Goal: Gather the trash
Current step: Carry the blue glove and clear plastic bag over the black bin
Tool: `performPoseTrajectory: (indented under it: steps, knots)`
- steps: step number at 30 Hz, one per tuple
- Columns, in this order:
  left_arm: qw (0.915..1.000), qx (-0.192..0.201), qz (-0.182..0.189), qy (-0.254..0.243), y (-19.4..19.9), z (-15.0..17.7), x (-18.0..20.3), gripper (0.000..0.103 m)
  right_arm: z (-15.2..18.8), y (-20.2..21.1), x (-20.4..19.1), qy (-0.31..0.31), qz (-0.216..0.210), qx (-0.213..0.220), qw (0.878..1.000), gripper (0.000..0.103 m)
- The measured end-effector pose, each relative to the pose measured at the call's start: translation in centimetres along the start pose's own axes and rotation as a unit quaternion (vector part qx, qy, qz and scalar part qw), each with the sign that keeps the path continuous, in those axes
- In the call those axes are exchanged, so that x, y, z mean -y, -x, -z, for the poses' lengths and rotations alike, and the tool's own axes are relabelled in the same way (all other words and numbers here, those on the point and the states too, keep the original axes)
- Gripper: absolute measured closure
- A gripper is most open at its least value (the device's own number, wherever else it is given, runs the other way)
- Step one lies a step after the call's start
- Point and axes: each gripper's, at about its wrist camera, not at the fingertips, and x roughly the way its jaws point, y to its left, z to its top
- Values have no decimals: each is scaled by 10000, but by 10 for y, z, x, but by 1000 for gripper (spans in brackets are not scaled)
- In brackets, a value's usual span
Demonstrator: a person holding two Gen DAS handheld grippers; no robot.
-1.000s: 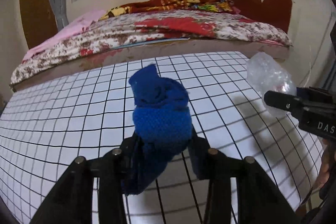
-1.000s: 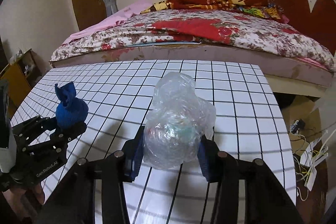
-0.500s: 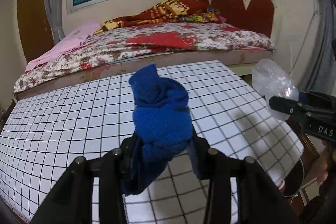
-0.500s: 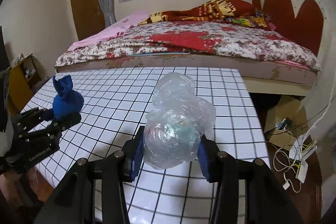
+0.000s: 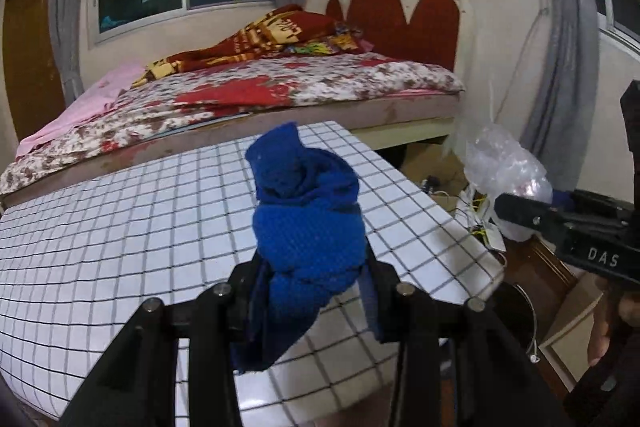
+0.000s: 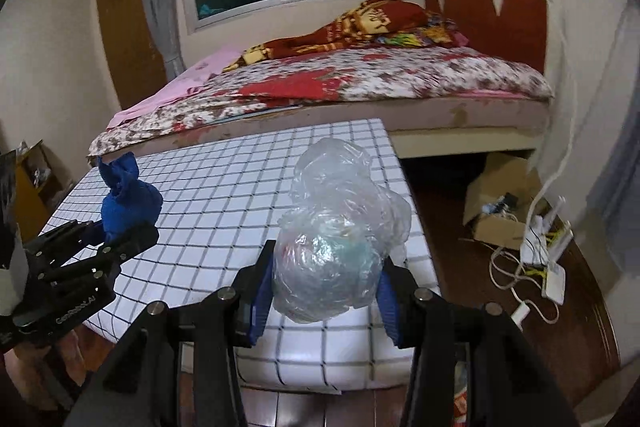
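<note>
Trash, two items, both held clear of the tabletop (image 6: 224, 195).

Item 1: blue cloth (image 5: 306, 227), knotted into a bundle. Location: between the jaws of the left gripper (image 5: 310, 297), clenched on its lower half; knot top rises above the jaws, a loose tail hangs below them. In the right wrist view the same cloth (image 6: 126, 197) shows at far left, in the left gripper (image 6: 116, 233).

Item 2: clear plastic bag (image 6: 340, 243), crumpled into a ball. Location: between the jaws of the right gripper (image 6: 324, 297), pressed on both sides by the blue pads (image 6: 262, 297); most of the ball stands above the jaws. In the left wrist view the bag (image 5: 506, 173) shows at far right, past the tabletop edge.

Beyond both jaws: gridded white tabletop, then a bed (image 5: 256, 95) with floral cover. Right of the right jaws, on the floor: white cables (image 6: 532, 259) and a cardboard box (image 6: 496, 199).
</note>
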Motion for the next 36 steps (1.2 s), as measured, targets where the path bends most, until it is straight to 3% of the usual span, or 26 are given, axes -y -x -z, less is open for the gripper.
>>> performPoseTrajectory:
  steps: [22, 36]
  knots:
    - [9961, -313, 720, -404, -14, 31, 92, 62, 66, 44, 87, -765, 594, -73, 9953, 55]
    - [9850, -625, 1397, -803, -31, 56, 161, 62, 109, 70, 149, -1214, 1078, -241, 9864, 55]
